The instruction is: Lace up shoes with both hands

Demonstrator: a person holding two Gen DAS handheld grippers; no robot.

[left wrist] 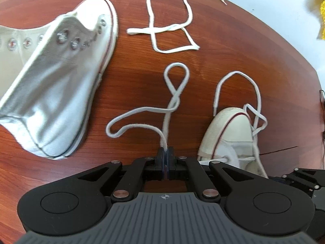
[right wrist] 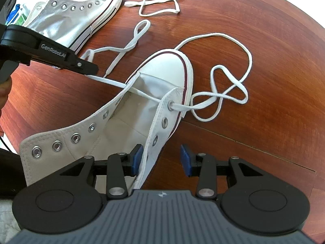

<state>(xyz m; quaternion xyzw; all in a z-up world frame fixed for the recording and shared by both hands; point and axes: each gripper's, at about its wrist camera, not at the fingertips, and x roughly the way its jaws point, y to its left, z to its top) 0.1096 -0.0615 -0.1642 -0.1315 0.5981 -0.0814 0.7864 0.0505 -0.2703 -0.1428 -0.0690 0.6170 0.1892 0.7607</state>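
Shoelace [right wrist: 105,81] runs taut from the shoe [right wrist: 162,71] to the clamped left tongs [left wrist: 166,152]; right tongs [right wrist: 160,158], half-open, straddle its eyelet flap.

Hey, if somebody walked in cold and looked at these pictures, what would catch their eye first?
Probably the white high-top shoe lying open in the middle of the reddish wooden table, with one lace through its front eyelets and curling off beside the toe. The left claw is shut on that lace's other end, while the right claw straddles the shoe's eyelet flap. Farther back lie a second, unlaced shoe and a loose lace.
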